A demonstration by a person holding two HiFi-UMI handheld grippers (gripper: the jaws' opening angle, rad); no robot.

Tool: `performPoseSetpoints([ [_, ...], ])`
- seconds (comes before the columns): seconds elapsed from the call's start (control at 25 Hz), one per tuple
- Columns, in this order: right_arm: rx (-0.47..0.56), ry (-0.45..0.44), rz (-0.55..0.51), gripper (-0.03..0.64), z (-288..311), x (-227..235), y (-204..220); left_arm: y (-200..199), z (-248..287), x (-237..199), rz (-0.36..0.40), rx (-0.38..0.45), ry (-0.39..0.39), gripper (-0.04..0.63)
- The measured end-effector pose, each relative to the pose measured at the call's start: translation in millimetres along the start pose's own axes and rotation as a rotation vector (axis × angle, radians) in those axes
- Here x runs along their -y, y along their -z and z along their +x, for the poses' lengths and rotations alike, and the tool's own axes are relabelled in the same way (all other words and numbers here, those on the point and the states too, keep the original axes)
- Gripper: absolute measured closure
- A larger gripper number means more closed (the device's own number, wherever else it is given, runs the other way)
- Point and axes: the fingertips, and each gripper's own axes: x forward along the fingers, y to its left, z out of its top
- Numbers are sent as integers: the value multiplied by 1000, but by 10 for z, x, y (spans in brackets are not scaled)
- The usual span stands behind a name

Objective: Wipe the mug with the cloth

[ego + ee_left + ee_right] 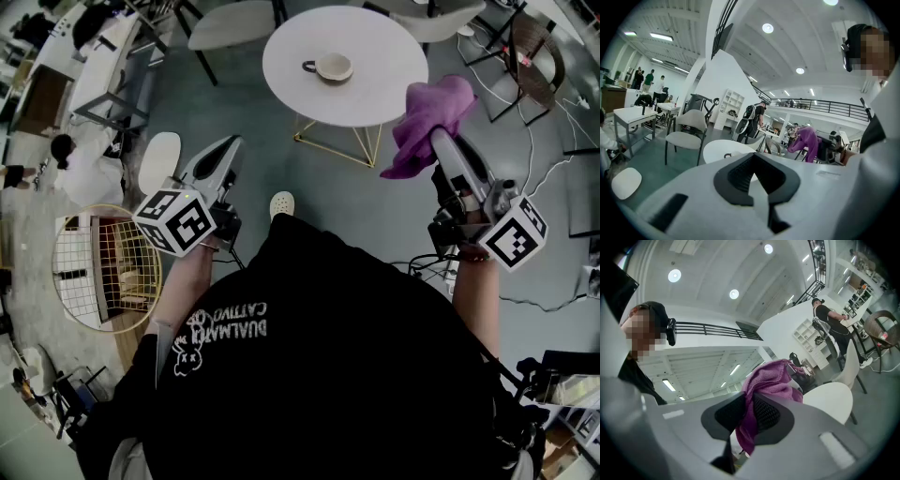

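A cream mug [333, 67] with a dark handle stands on the round white table [375, 84] ahead of me. My right gripper [439, 137] is held up at the table's right edge, shut on a purple knitted cloth [427, 117]. In the right gripper view the cloth [771, 380] is pinched between the ribbed pads [766, 414] and bunches above them. My left gripper [228, 146] hovers left of the table, over the floor, shut with nothing in it. In the left gripper view its jaws [754, 161] point at the table [717, 149], and the purple cloth [806, 138] shows at the right.
A round wire basket [98, 267] and a white stool [159, 159] stand on the floor at my left. Chairs [230, 23] ring the table's far side, and a brown chair [536, 56] with cables sits at the right. Several people [752, 119] stand in the background.
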Motion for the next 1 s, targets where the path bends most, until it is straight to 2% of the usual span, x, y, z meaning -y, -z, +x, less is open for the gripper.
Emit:
performPoseSetpoints([
  [0.16,-21,3,-10,555,-15,8,19,-36,12,-9,-23,17,-6,598],
  [0.72,-8,17,-14,555,-87,86,-2,-52,118,60,-1,13,28,598],
  [0.88,-46,3,70,554,-76,215,153,-8,187,124,26,-8,36,598],
  [1.0,-114,-4,131,552,145,348,296,-95,373,-15,-2,-29,18,598],
])
